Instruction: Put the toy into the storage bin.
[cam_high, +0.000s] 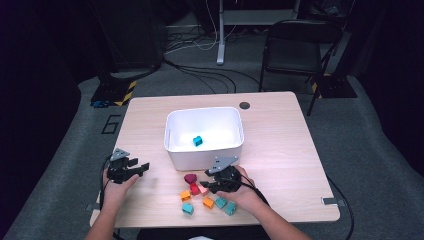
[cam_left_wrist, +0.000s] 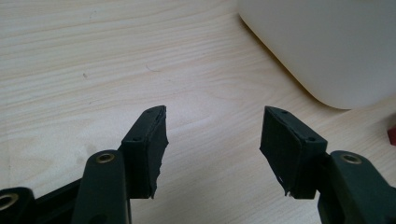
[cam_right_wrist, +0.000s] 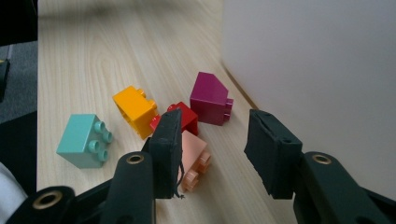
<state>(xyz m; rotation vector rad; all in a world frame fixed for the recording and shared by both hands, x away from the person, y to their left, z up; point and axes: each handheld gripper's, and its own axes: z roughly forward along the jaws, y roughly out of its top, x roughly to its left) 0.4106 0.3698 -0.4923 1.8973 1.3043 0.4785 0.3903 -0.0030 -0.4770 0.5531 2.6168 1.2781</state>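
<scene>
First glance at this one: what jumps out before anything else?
The white bin at the table's middle, holding a single teal brick. In front of it lies a bright scatter of bricks, where the right claw hangs open by a pink brick, with a red brick just beyond. The left claw rests open over bare wood.

Right claw (cam_right_wrist: 212, 149) open — pink brick (cam_right_wrist: 194, 156) by its left jaw.

A light wooden table (cam_high: 280, 150) stands on grey carpet (cam_high: 380, 190). Beyond its far right corner is a black folding chair (cam_high: 295, 50); cables (cam_high: 200, 70) trail past the far edge, beside a white post (cam_high: 220, 35), perhaps a desk leg. The surroundings are dim.
</scene>
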